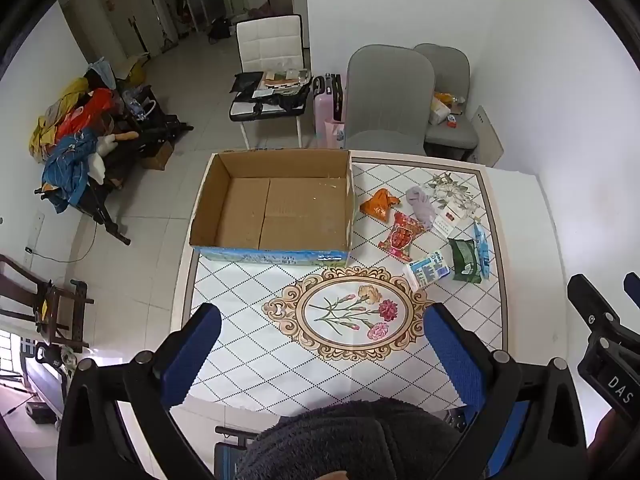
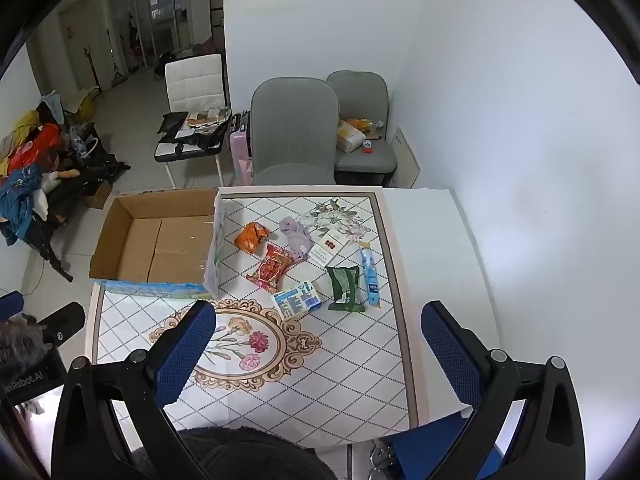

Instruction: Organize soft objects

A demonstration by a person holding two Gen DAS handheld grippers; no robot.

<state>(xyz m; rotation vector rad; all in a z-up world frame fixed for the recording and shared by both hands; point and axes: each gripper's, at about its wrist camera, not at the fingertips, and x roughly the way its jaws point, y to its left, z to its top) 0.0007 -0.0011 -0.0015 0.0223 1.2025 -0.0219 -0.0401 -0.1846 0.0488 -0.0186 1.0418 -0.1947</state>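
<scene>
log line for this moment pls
left tongs open, empty | right tongs open, empty | cardboard box empty | soft packs on table

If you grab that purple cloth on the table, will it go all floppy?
Probably. The purple cloth lies crumpled in soft folds, so it would likely droop and hang. It looks thin, so probably light. It seems unlikely to roll or break.

Left gripper [image 1: 322,344]: black angular frame, round silver screw heads at the joints, fingers [image 1: 192,356] faced with dimpled blue pads. Right gripper [image 2: 318,344]: same black frame, silver screws, blue textured fingers [image 2: 450,354]. White "DAS" lettering on black housing. Dark fuzzy sleeve [image 1: 352,436] below.
</scene>
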